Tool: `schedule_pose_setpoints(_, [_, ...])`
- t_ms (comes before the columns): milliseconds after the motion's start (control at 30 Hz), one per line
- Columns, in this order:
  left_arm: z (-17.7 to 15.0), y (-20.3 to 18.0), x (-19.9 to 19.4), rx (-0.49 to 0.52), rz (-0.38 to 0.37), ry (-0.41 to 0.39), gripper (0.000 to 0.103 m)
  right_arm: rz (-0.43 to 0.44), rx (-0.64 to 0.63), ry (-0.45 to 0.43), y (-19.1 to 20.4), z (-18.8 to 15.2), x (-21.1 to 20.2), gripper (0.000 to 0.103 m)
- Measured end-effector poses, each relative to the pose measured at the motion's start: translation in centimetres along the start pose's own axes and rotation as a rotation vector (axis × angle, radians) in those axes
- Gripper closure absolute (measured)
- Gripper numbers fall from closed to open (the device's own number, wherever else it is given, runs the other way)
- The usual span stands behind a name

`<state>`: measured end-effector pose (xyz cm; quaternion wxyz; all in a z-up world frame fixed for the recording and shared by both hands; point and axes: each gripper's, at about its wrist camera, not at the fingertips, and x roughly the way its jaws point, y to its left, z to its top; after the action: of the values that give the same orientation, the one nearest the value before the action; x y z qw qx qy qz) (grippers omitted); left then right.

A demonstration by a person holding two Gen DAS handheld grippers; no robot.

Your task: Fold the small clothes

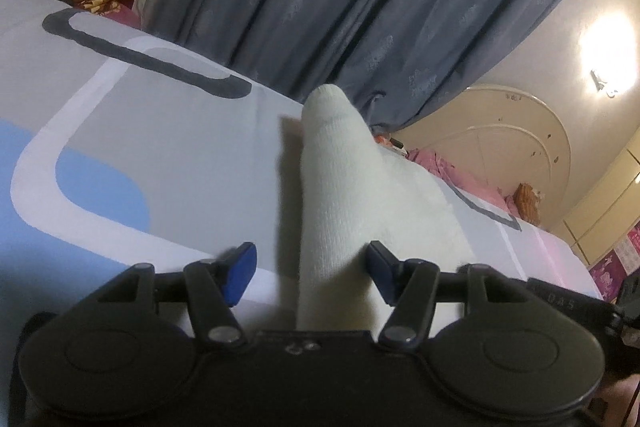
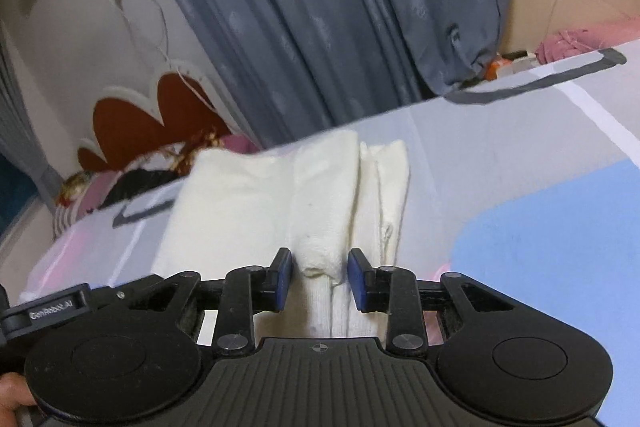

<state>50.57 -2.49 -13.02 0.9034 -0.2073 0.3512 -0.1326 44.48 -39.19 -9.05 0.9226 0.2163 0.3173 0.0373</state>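
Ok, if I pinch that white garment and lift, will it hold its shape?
Probably not. The white garment is soft knit lying in loose folds on the bedsheet, so it should droop. It looks light. Both the left gripper and right gripper straddle it, open.

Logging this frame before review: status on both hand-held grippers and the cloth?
Left hand-held gripper open, straddling white cloth. Right hand-held gripper open around a raised fold. Cloth on bedsheet. Nothing in the way.

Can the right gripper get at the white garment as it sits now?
Probably yes. The right gripper is open, and a fold of the white garment already lies between its fingers on the bedsheet; nothing blocks it.
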Motion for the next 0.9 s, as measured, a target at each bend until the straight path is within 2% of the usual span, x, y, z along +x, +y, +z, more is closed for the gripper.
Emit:
schedule_pose_setpoints(133, [0.6, 0.0, 0.5, 0.03, 0.002, 0.009, 0.043, 0.036, -0.011, 0.023, 0.3, 0.3, 0.7, 0.074])
schedule_pose_setpoints(167, [0.7, -0.2, 0.5, 0.043, 0.005, 0.006, 0.043, 0.032, -0.038, 0.046, 0.7, 0.3, 0.8, 0.09])
schedule_pose_setpoints(267, [0.7, -1.3, 0.3, 0.112, 0.027, -0.023, 0.046, 0.014, -0.12, 0.002, 2.0, 0.1, -0.4, 0.092])
schedule_pose_setpoints(333, [0.8, -2.4, 0.2, 0.157, 0.013, -0.026, 0.05, 0.012, -0.132, -0.043, 2.5, 0.1, -1.9, 0.092])
schedule_pose_setpoints(400, [0.9, -3.7, 0.6, 0.2, 0.001, 0.004, 0.05, -0.001, -0.134, -0.08, 2.5, -0.3, -3.6, 0.092])
schedule_pose_setpoints(467, [0.7, -5.0, 1.7, 0.256, 0.023, 0.051, 0.048, -0.014, -0.106, -0.092, 1.4, -1.0, -3.9, 0.092])
schedule_pose_setpoints(533, [0.5, -5.0, 2.6, 0.24, 0.031, 0.077, 0.046, -0.03, -0.045, -0.007, -0.6, -1.7, -1.8, 0.092])
schedule_pose_setpoints(633, [0.4, -4.3, 2.6, 0.225, 0.023, 0.075, 0.043, 0.002, -0.028, -0.01, -1.3, -1.5, -1.8, 0.092])
schedule_pose_setpoints(767, [0.0, -3.5, 2.5, 0.214, 0.017, 0.067, 0.039, 0.013, -0.086, -0.038, -0.7, -1.4, -2.6, 0.092])
schedule_pose_setpoints(833, [0.0, -3.1, 2.6, 0.208, 0.007, 0.074, 0.037, -0.014, -0.099, 0.002, -1.0, -1.7, -1.5, 0.092])
schedule_pose_setpoints(900, [0.8, -3.2, 1.5, 0.209, 0.0, 0.058, 0.038, 0.001, -0.078, 0.009, -1.3, -1.1, -1.6, 0.092])
